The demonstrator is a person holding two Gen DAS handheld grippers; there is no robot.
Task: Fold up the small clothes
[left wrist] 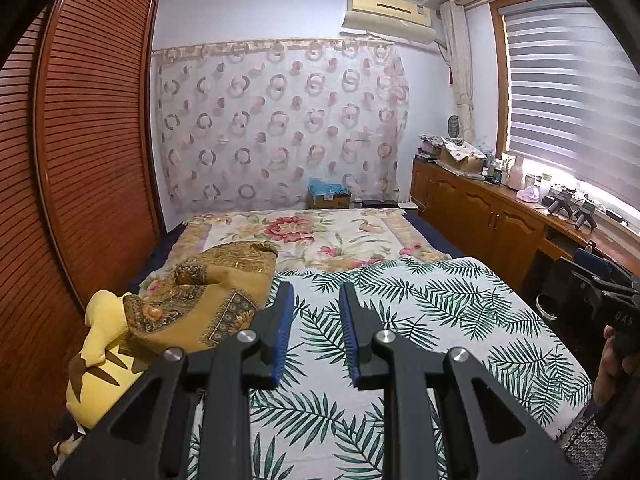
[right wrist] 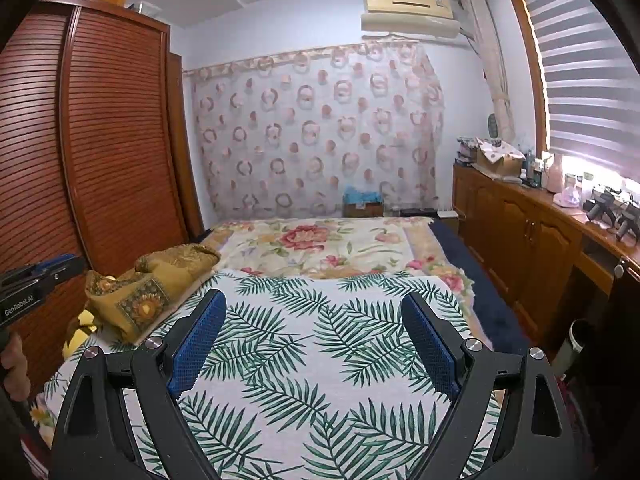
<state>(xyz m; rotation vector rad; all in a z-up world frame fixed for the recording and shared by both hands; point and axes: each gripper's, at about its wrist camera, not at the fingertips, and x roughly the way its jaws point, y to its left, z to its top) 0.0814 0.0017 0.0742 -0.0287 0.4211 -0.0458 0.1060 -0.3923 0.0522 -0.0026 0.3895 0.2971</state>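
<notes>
both tools, the left tool (left wrist: 316, 308) and the right tool (right wrist: 314, 320), hovered with fingers apart, holding nothing, above the palm-print cloth (left wrist: 420, 320) lying flat on the bed (left wrist: 304, 232). a yellow-brown patterned cloth (left wrist: 208, 300) lay bunched at the left, neither neatly folded nor spread; that fits folding ahead or a finished pile.

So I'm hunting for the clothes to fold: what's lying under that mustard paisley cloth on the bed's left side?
A yellow item with dark markings sticks out from under the mustard paisley cloth. Whether it is clothing, and what else the cloth covers, cannot be seen.
</notes>
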